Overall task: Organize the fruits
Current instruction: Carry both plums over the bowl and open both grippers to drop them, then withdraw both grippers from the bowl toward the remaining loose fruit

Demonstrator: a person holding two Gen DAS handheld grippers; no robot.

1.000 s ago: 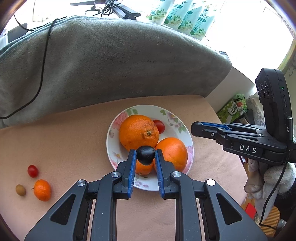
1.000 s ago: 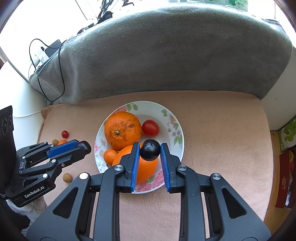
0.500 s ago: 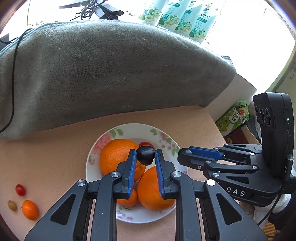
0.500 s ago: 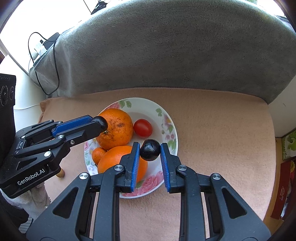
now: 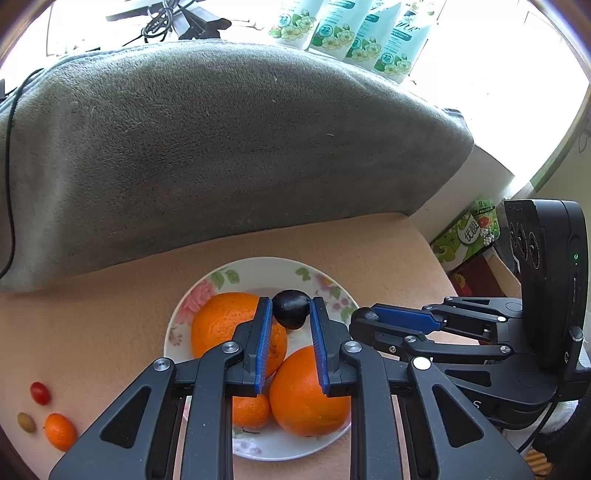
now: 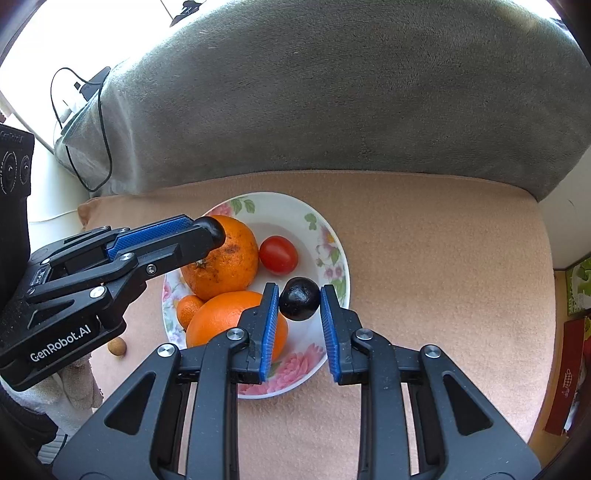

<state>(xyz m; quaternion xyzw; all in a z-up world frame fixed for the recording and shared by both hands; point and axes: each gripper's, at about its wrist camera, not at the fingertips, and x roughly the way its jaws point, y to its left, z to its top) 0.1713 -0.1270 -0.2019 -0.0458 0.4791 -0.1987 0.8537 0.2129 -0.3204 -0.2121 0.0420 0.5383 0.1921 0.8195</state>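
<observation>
A flowered white plate (image 5: 258, 264) (image 6: 280, 197) sits on the peach cloth and holds two big oranges (image 5: 229, 328) (image 6: 221, 258), a small mandarin (image 5: 251, 410) and a red tomato (image 6: 278, 254). My left gripper (image 5: 290, 306) is shut on a small dark fruit (image 5: 291, 314) above the plate's far side. In the right wrist view, the left gripper (image 6: 210, 230) hovers over the far orange. My right gripper (image 6: 299, 291) is shut on a second dark round fruit (image 6: 299, 300) over the plate's right part. The right gripper (image 5: 364, 317) also shows beside the plate's right rim.
On the cloth left of the plate lie a cherry tomato (image 5: 40, 392), an olive-brown fruit (image 5: 26, 422) and a kumquat (image 5: 61, 431). A grey blanket (image 5: 229, 140) rises behind, with a black cable (image 6: 99, 122) on it. Green tubes (image 5: 343, 29) stand behind; boxes (image 5: 465, 232) lie past the cloth's right edge.
My left gripper has moved right, over the plate, still holding its dark fruit. My right gripper sank slightly toward the plate with its fruit. The two grippers now stand closer together.
</observation>
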